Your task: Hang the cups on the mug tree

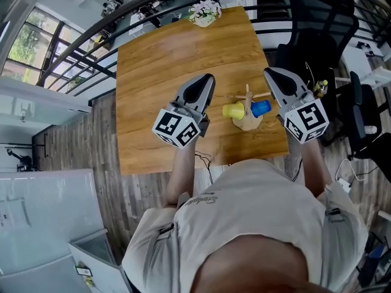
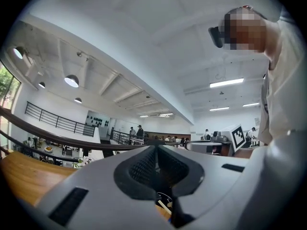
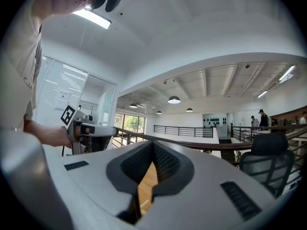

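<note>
On the near right part of the wooden table point(image 1: 159, 72) stands a small wooden mug tree point(image 1: 247, 122). A yellow cup point(image 1: 233, 110) hangs on its left side and a blue cup point(image 1: 261, 108) on its right. My left gripper point(image 1: 209, 77) is held up left of the tree, shut and empty. My right gripper point(image 1: 267, 72) hovers just right of the tree, also shut with nothing in it. In the left gripper view the jaws point(image 2: 156, 150) meet and point level over the room. The right gripper view shows its closed jaws point(image 3: 153, 145) and the left gripper point(image 3: 88, 131) beyond.
A pot of flowers point(image 1: 204, 12) sits at the table's far edge. Black office chairs point(image 1: 317, 29) stand to the right, and a dark railing point(image 1: 91, 41) runs behind and to the left. A white cabinet point(image 1: 43, 224) is at the lower left.
</note>
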The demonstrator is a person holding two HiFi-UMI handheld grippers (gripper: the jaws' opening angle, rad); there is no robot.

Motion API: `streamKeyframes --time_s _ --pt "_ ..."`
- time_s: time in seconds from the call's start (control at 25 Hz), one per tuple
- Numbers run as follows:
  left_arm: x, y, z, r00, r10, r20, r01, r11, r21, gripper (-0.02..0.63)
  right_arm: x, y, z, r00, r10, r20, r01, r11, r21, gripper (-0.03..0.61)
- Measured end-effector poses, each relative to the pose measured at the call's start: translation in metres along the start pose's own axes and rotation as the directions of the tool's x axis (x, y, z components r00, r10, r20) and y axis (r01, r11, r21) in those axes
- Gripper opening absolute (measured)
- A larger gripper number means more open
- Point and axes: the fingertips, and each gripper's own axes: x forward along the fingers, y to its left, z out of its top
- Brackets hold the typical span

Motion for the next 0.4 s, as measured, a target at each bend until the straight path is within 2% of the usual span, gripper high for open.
streamKeyframes --time_s 0.4 --pt "-0.01 -0.002 0.0 1.0 0.026 0.006 -0.027 0.999 0.022 0.027 -0.004 0.006 -0.003 1.0 0.009 -0.002 -0.009 1.0 0.002 -0.006"
